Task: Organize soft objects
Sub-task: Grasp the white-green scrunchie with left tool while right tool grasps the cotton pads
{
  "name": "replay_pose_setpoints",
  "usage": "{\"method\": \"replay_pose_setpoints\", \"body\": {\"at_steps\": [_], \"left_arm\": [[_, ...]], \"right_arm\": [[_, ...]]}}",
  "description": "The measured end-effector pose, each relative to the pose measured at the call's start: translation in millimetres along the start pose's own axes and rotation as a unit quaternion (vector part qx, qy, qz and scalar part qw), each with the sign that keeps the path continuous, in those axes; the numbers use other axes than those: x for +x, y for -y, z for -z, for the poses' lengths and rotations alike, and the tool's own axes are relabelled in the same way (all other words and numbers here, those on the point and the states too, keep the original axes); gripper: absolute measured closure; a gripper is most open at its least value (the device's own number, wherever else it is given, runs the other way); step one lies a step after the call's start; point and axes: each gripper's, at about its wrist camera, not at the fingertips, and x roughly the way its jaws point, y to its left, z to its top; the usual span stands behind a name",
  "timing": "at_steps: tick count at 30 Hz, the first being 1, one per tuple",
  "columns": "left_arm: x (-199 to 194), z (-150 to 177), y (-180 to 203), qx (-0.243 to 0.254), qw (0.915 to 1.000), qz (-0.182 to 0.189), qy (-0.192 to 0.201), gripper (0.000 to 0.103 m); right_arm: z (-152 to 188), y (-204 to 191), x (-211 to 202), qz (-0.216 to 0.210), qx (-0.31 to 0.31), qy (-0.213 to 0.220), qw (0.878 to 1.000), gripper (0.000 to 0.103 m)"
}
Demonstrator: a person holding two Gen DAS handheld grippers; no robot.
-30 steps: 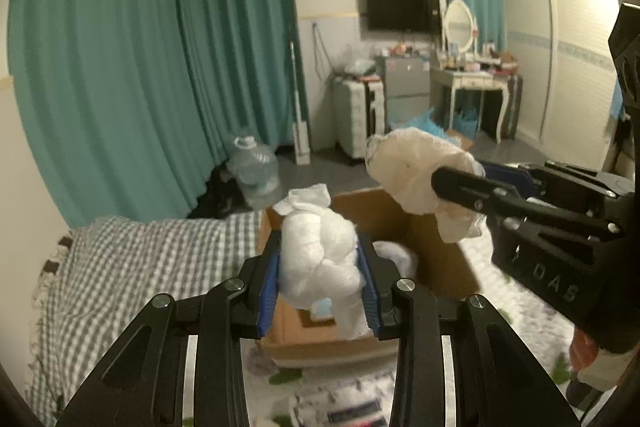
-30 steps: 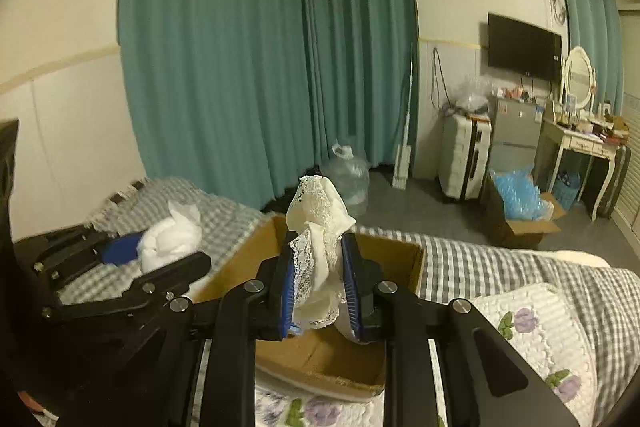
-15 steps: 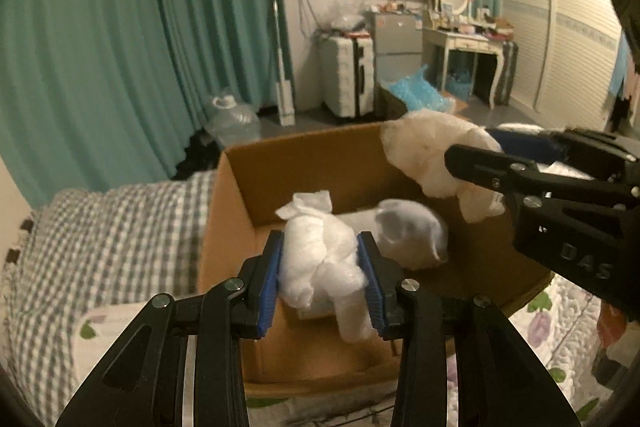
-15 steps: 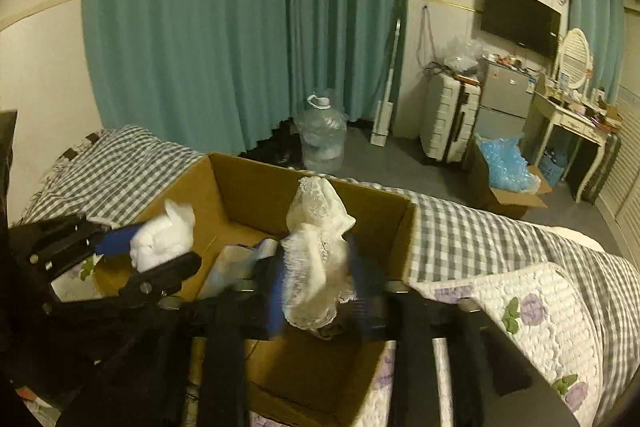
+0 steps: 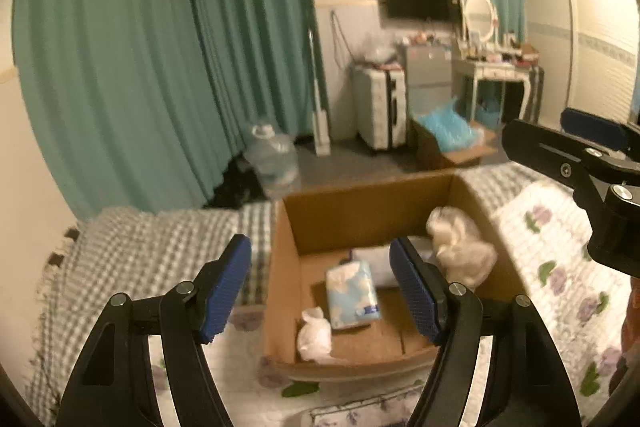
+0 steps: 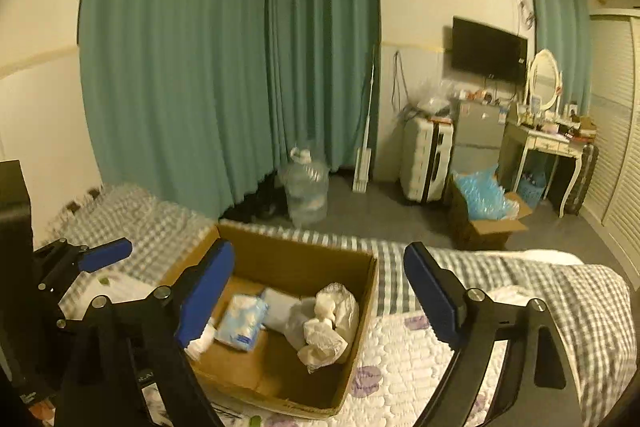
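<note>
An open cardboard box [image 5: 352, 207] [image 6: 304, 263] sits on the bed. Inside lie a cream lace cloth [image 5: 460, 247] [image 6: 332, 323] at its right side, a small white soft bundle [image 5: 314, 337] [image 6: 200, 341] at its near left corner, a blue-white tissue pack [image 5: 352, 295] [image 6: 242, 321] and a grey-white soft item [image 6: 280, 307]. My left gripper [image 5: 320, 291] is open and empty above the box's near edge. My right gripper [image 6: 320, 299] is open and empty above the box; it also shows at the right of the left wrist view [image 5: 568, 147].
The bed has a grey checked blanket [image 5: 152, 247] and a white floral quilt [image 6: 420, 367]. Beyond it are teal curtains [image 6: 224, 67], a water jug [image 6: 304, 187], a suitcase [image 6: 426, 159], a floor box with blue plastic [image 6: 480, 211] and a dressing table [image 6: 548, 143].
Both grippers opened and let go: the white bundle and the lace cloth now lie in the box. Both grippers have drawn back and up from it.
</note>
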Motion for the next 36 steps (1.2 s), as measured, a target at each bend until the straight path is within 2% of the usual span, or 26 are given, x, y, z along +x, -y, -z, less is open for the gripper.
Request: {"method": "replay_pose_setpoints", "body": {"at_steps": [3,5,7,8,11,16,20,22,24,28,32,36], "left_arm": [[-37.4,-13.1,-3.9,0.007,0.9994,-0.005,0.033,0.03],[-68.3,-20.0,-6.4,0.009,0.9982,-0.007,0.059,0.029],[-95.4,-24.4,-10.9,0.006,0.9965,-0.006,0.083,0.017],[-114.1,-26.0,-13.4,0.004,0.995,-0.004,0.1,0.013],[-158.1,-24.6,-18.5,0.006,0.9908,-0.004,0.135,0.012],[-210.3,-9.7,-34.5,0.004,0.9876,0.004,0.157,0.011],[-223.8,19.2,-27.2,0.035,0.9904,-0.007,0.133,0.011],[-217.9,37.7,-28.3,0.039,0.992,-0.014,0.119,0.011],[-202.2,58.5,-33.0,0.027,0.9959,-0.012,0.085,0.011],[-150.0,101.6,-50.1,-0.031,0.9995,-0.003,0.011,0.011],[-109.5,149.1,-56.1,-0.05,0.9978,-0.03,-0.031,0.011],[-77.6,189.4,-65.0,-0.072,0.994,-0.022,-0.079,0.011]], "right_arm": [[-12.3,-2.7,-38.6,0.002,0.004,0.032,0.999,0.013],[-18.7,-5.1,-66.1,0.007,-0.001,0.052,0.999,0.009],[-22.4,-10.8,-100.9,0.017,-0.021,0.07,0.997,0.006],[-23.2,-13.2,-111.3,0.021,-0.028,0.073,0.997,0.005],[-19.2,-17.3,-151.6,0.031,-0.047,0.077,0.995,0.001],[3.8,-19.4,-197.4,0.027,-0.045,0.053,0.997,0.001],[38.2,-28.3,-213.2,0.012,-0.044,0.014,0.999,0.001],[60.8,-37.2,-212.1,0.004,-0.043,0.0,0.999,0.001],[78.3,-44.1,-202.2,-0.004,-0.043,-0.016,0.999,0.001],[119.4,-56.6,-157.2,-0.023,-0.036,-0.071,0.997,0.001],[156.9,-59.1,-101.7,-0.032,-0.024,-0.151,0.988,0.001],[178.8,-66.8,-68.1,-0.036,-0.022,-0.188,0.981,0.008]]}}
